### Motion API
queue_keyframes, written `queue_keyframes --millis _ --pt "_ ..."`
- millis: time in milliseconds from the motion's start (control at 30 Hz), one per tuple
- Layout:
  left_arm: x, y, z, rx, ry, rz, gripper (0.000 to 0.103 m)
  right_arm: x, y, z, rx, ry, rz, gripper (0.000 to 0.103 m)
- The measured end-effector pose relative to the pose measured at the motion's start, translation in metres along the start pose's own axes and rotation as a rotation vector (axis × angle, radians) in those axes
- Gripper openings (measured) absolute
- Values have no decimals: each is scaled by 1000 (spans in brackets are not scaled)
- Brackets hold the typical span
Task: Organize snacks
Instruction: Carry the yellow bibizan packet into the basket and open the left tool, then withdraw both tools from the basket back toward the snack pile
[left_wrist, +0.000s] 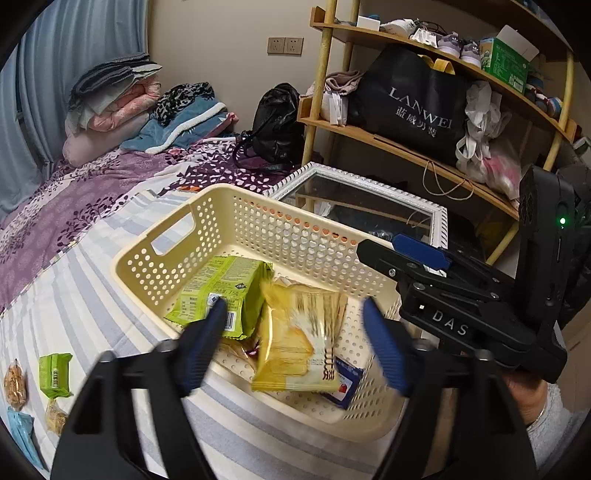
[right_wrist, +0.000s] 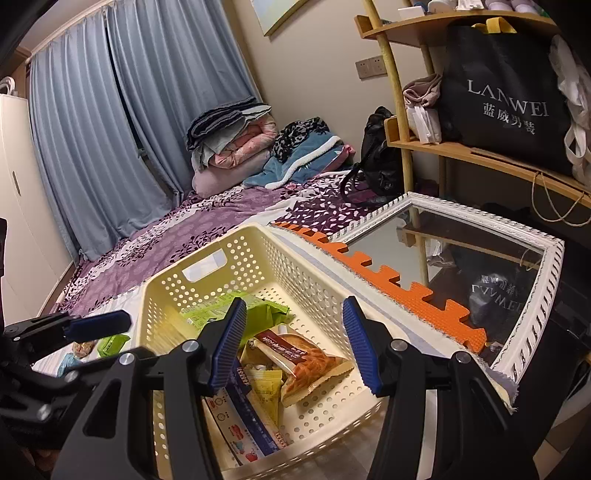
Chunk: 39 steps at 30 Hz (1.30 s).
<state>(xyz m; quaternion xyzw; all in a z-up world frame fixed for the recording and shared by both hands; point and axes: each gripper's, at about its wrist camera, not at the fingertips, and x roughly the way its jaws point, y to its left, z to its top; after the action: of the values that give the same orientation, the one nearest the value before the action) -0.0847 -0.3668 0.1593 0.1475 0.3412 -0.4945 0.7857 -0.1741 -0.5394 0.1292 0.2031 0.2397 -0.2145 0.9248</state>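
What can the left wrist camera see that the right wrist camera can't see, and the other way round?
Only the left wrist view shows the yellow packet, blurred between the open left gripper fingers over the basket, and a pale blue packet on the bedsheet.

Only the right wrist view shows the orange foam mat beside the basket, the pastry packet inside it, and the open, empty right gripper.

Both show the cream basket, the big green packet in it, the small green packet on the bedsheet, the mirror and the black bag on the shelf.
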Motion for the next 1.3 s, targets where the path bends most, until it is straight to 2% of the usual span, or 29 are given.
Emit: queue_keyframes --millis 200,400,467,567,633,700,1000,1300 --pt "-8 13 -3 -18 -9 31 82 1 2 0 8 2 2 55" --pt "-19 31 -3 -61 -23 73 82 -3 12 2 0 -10 7 60" --pt "-22 35 -4 -68 -28 89 89 -4 15 2 -5 -13 10 61" --pt "-27 39 -6 -69 -39 123 94 -7 20 2 -13 -20 8 72" --pt "-29 42 -7 -74 -38 140 99 -8 24 3 -14 -27 0 87" --pt "-31 47 -10 -82 -34 168 99 -9 26 3 -9 -31 -12 96" --pt "-44 71 -21 -116 -36 270 100 -13 45 5 -28 -30 19 97" --pt "-64 90 -33 -157 -59 309 100 -18 80 5 -83 -33 69 98"
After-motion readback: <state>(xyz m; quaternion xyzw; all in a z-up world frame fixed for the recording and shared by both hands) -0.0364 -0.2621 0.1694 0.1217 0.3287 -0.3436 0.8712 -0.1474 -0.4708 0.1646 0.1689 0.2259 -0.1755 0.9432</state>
